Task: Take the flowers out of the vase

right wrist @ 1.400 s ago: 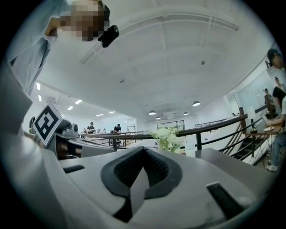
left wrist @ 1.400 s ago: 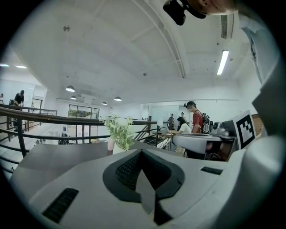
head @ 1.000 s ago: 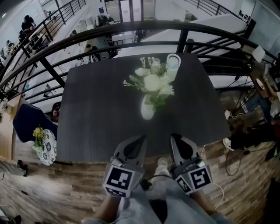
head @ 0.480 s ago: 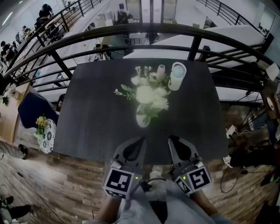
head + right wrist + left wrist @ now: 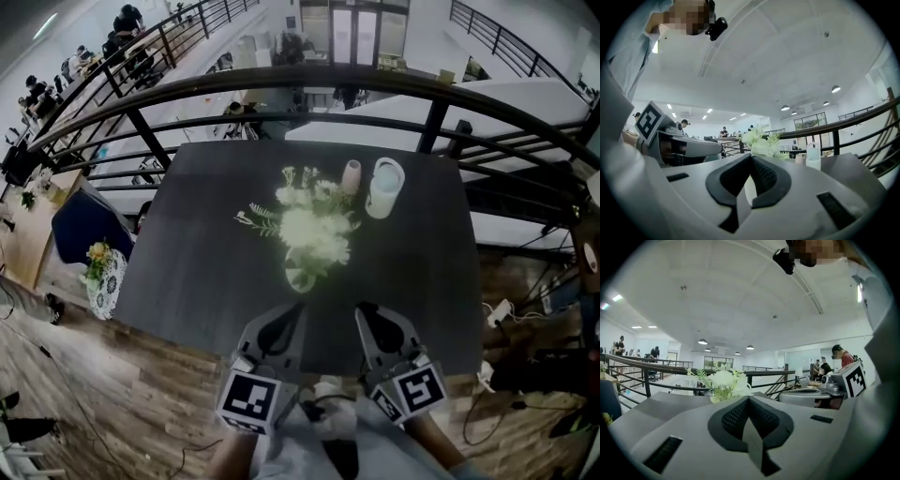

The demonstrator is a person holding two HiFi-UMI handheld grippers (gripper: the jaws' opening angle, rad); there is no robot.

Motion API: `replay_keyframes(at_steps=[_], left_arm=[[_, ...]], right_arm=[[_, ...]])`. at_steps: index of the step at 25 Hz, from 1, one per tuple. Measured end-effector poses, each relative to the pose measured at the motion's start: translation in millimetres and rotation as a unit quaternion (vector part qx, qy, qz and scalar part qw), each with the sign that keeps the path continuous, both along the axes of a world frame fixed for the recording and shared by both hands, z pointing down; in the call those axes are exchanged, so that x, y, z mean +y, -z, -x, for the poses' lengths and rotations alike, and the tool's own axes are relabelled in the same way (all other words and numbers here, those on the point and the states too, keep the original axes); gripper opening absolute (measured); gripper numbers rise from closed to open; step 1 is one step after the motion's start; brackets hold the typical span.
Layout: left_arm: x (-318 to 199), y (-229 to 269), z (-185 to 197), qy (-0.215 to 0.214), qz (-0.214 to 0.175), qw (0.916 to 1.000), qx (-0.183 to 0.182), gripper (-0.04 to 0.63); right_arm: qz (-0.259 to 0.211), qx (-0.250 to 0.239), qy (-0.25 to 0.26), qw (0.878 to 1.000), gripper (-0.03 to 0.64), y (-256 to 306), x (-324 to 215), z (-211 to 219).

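Flowers (image 5: 310,231) beyond left claw (image 5: 297,310), right claw (image 5: 362,311).

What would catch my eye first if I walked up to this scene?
The bunch of white flowers in a pale vase, near the middle of the dark table, stands out most. Below it, at the table's near edge, the left gripper and right gripper point towards it, both shut and empty. A white jug stands beyond the flowers, on the table's far side.

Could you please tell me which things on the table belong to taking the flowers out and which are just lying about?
Job in hand: flowers; vase.
Lying about: pink cup; white jug.
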State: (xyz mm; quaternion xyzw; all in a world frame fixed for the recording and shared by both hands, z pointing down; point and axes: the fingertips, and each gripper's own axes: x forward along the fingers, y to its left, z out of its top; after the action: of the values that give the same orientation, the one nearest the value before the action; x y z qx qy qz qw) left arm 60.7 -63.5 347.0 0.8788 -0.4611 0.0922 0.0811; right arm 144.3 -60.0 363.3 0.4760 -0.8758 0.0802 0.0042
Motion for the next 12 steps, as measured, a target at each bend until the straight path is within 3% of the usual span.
replay_keyframes(at_steps=[12], left_arm=[[-28,6,22,0.032,-0.012,0.9993,-0.013,0.0]], right_arm=[[0.019,-0.007,0.013,1.0,0.003,-14,-33,12]])
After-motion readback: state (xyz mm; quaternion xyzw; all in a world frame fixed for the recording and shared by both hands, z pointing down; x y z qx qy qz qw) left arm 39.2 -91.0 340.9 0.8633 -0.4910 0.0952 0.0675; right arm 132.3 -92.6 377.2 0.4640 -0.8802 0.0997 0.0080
